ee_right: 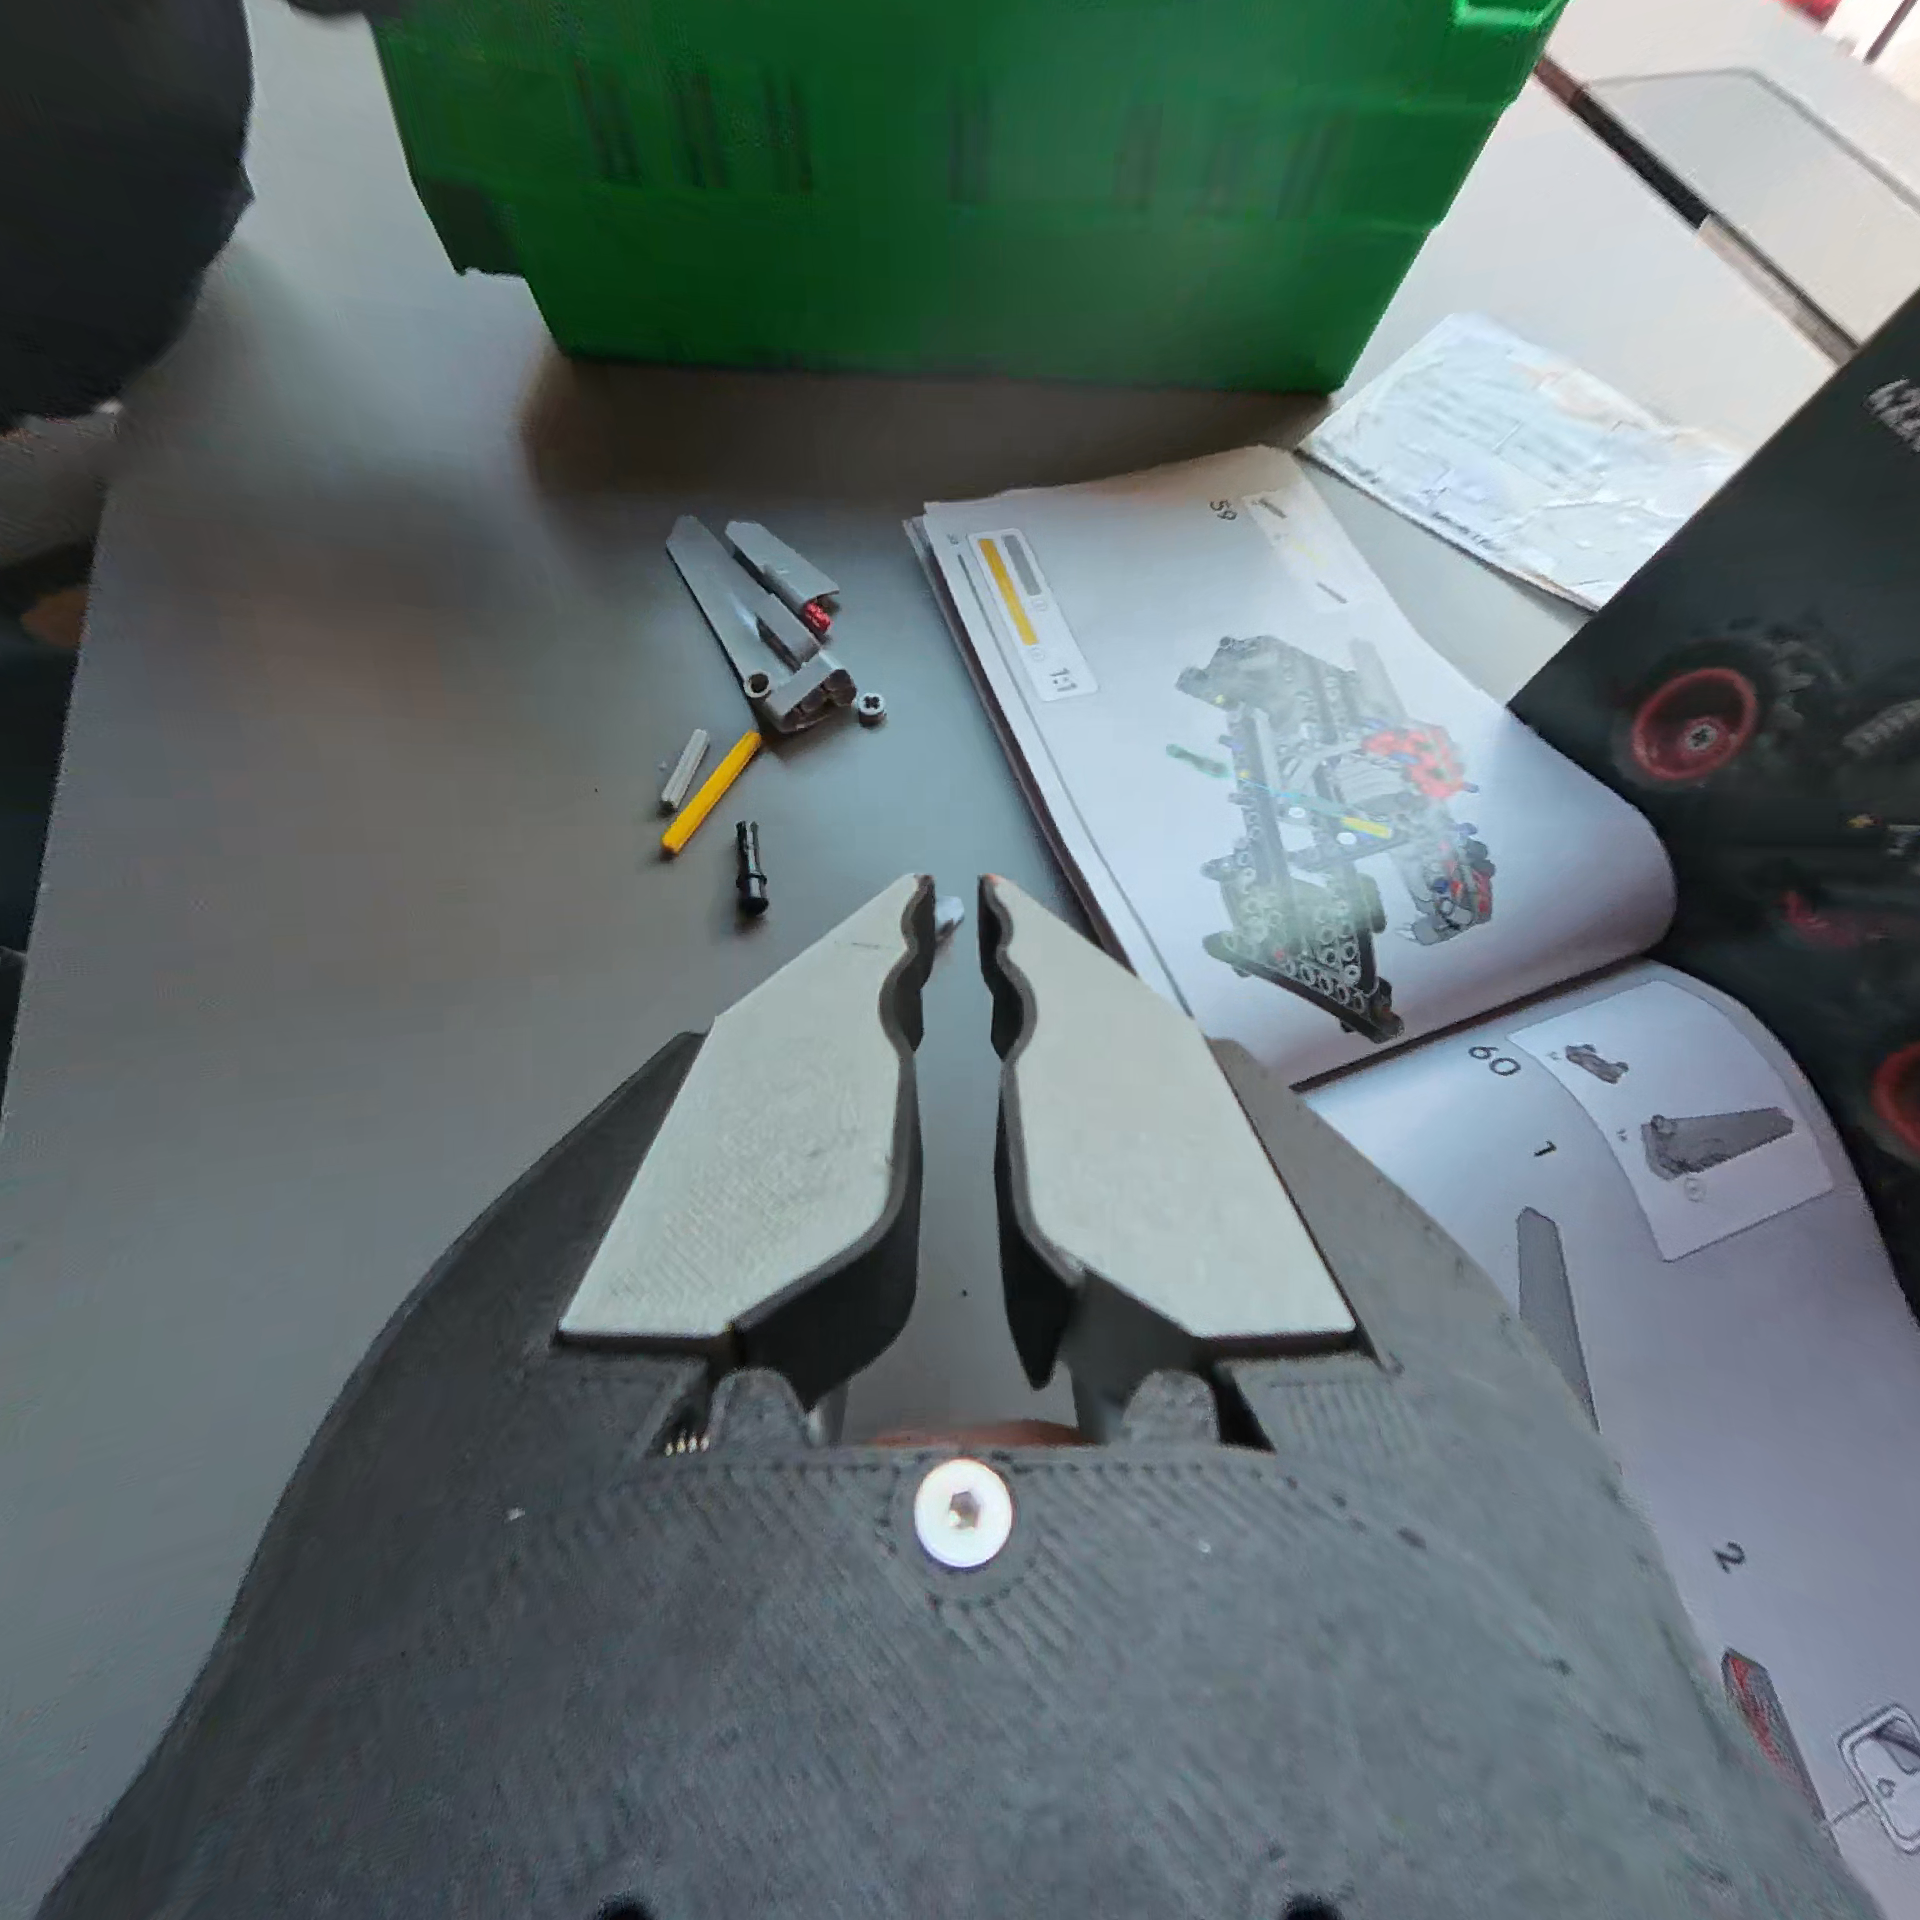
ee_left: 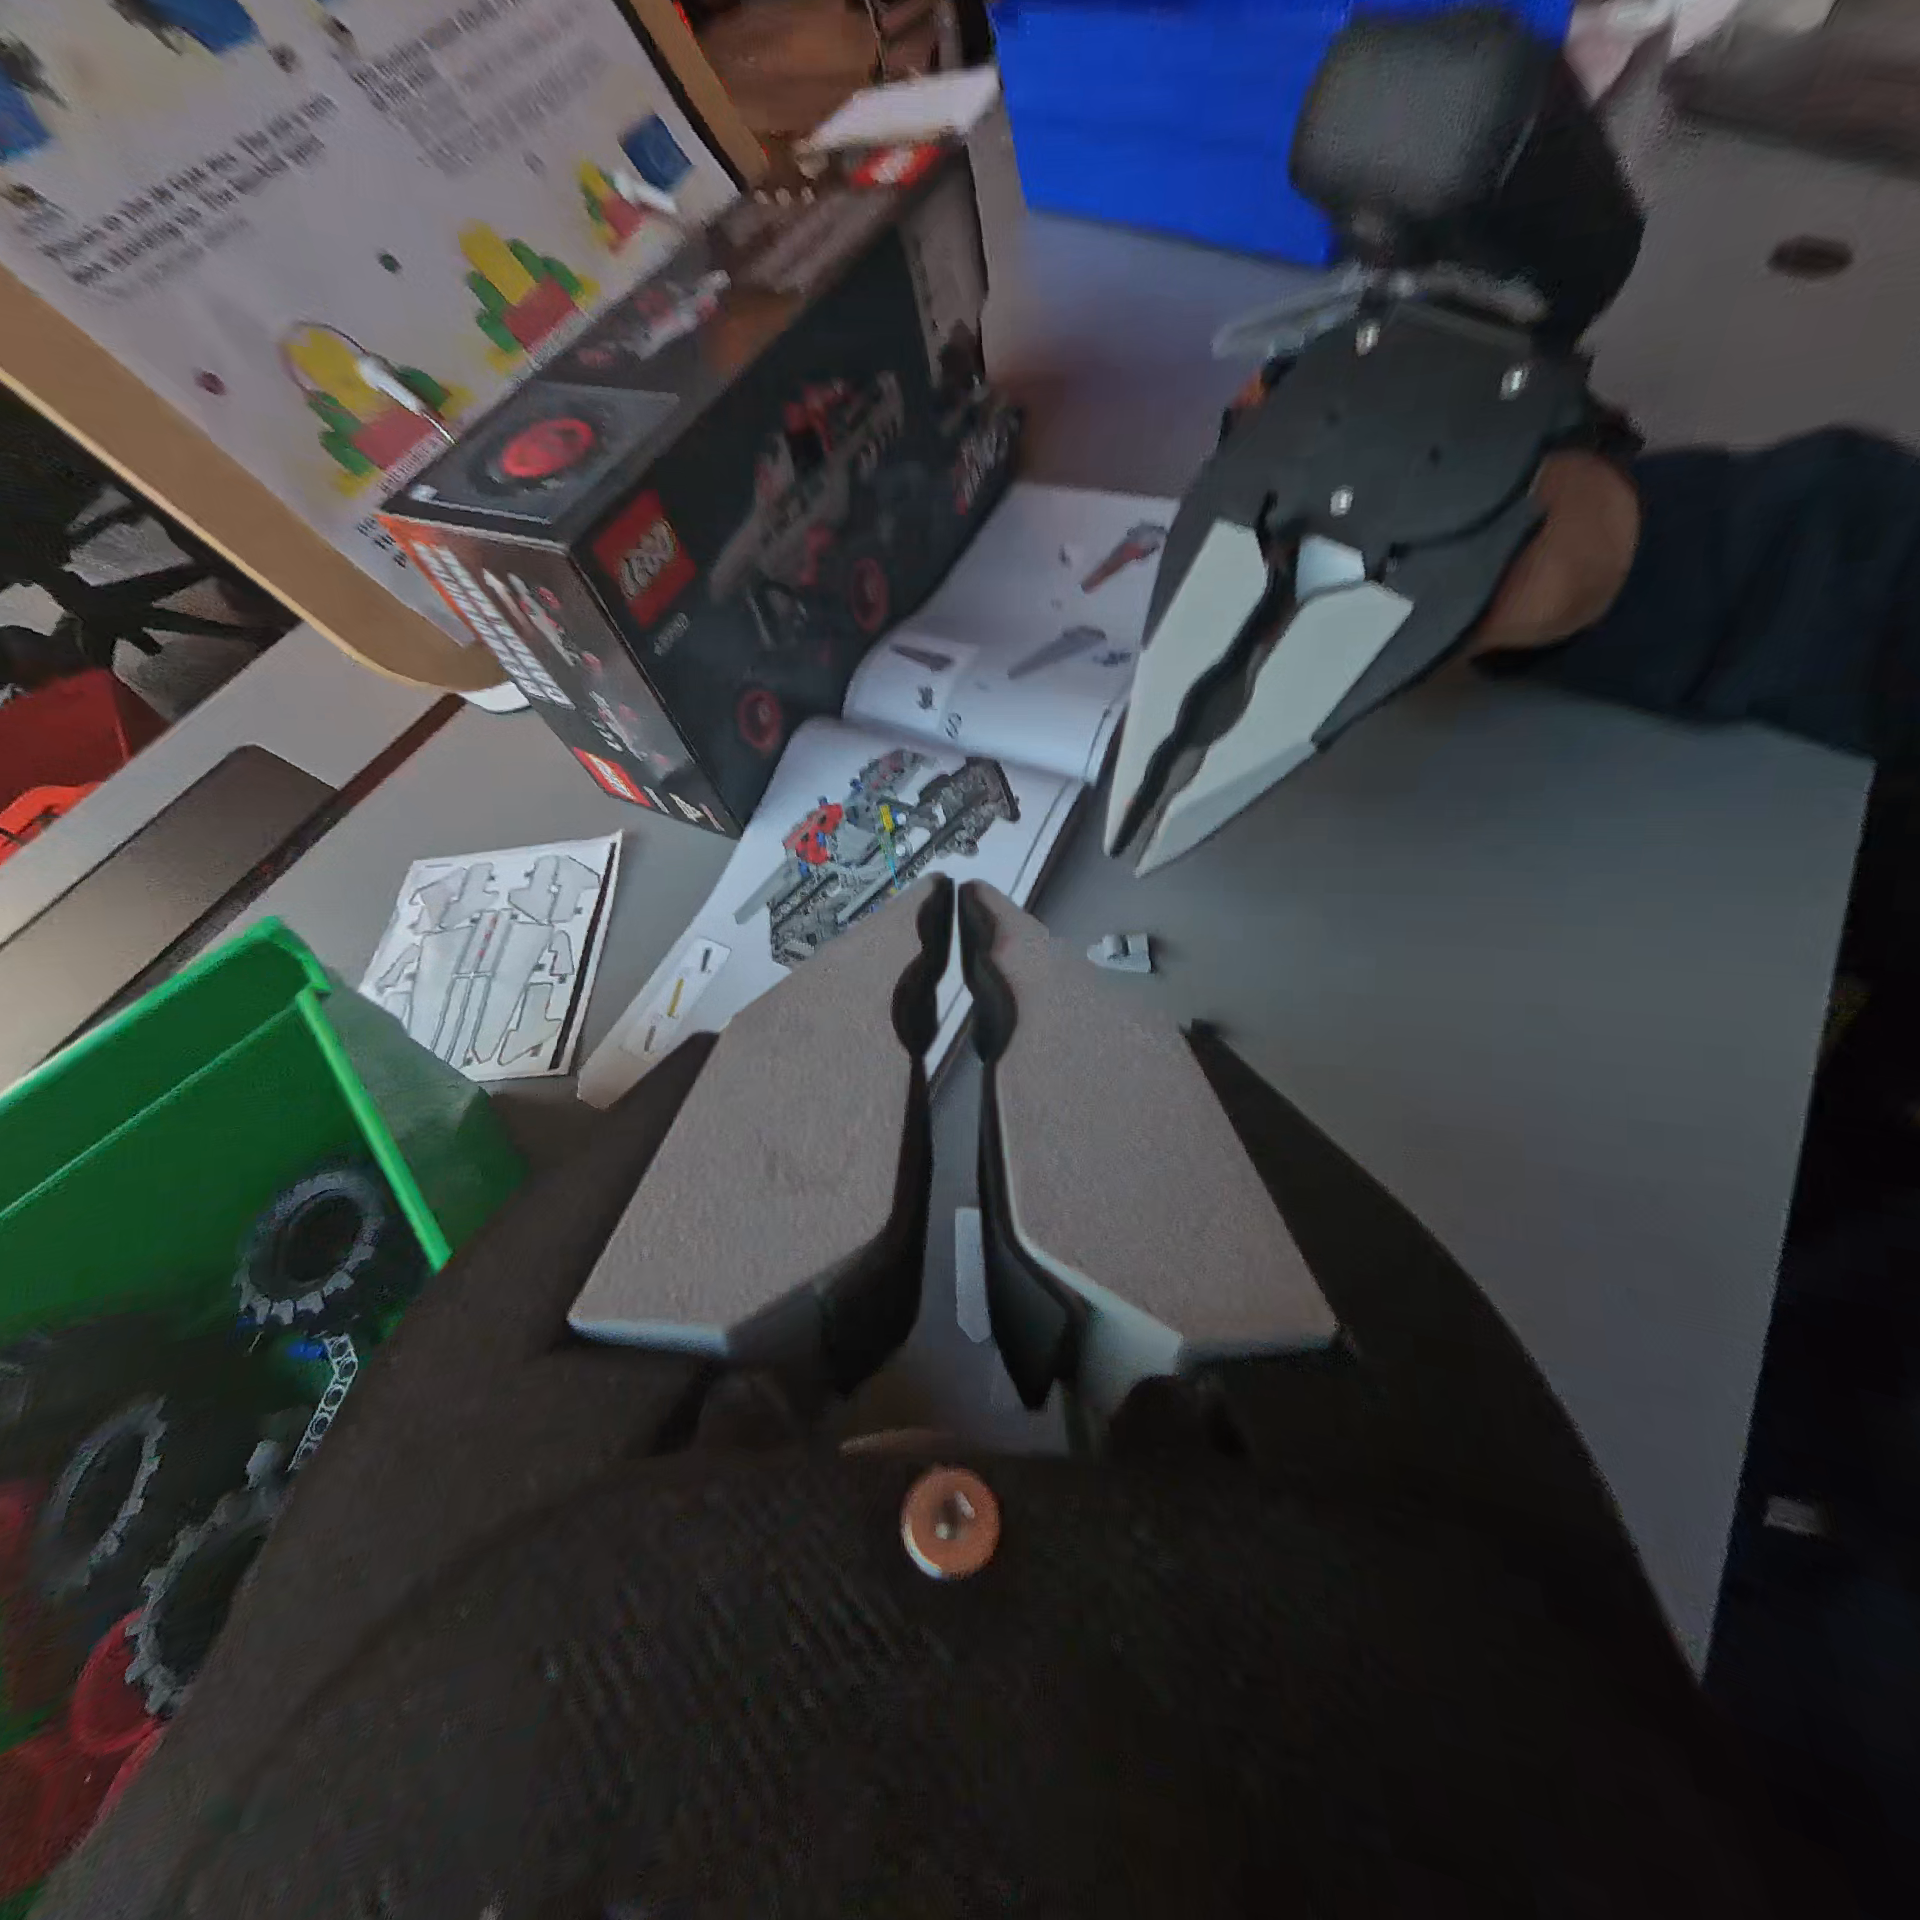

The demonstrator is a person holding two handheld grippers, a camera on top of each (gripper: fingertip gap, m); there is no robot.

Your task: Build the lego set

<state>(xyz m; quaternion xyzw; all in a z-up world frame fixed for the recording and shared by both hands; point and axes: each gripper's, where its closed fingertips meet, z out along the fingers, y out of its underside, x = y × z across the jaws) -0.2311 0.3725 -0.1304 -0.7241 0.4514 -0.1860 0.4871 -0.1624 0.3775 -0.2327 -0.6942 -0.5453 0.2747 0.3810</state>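
My left gripper (ee_left: pixel 954 902) is shut and empty, hovering over the open instruction booklet (ee_left: pixel 883 821). My right gripper (ee_right: pixel 956 896) has its jaws a narrow gap apart and holds nothing; it also shows in the left wrist view (ee_left: pixel 1130 852), held by a hand just above the table. A small light grey piece (ee_left: pixel 1122 951) lies on the table under its tips and shows through the gap (ee_right: pixel 948 916). Beyond it lie a grey panel assembly (ee_right: pixel 769 634), a yellow axle (ee_right: pixel 712 792), a light grey axle (ee_right: pixel 684 769), a black pin (ee_right: pixel 750 868) and a small grey bush (ee_right: pixel 871 709).
A green bin (ee_left: pixel 208 1091) at the left holds black tyres (ee_left: pixel 312 1247) and red parts; it stands at the back in the right wrist view (ee_right: pixel 935 208). The black set box (ee_left: pixel 727 520), a sticker sheet (ee_left: pixel 499 956) and a blue bin (ee_left: pixel 1164 104) stand around the booklet (ee_right: pixel 1299 779). The gap from one gripper's tips to the other's is roughly 12 cm. The left gripper is farther from the yellow axle (ee_right: pixel 712 792), some 15 cm, than the right, some 8 cm.
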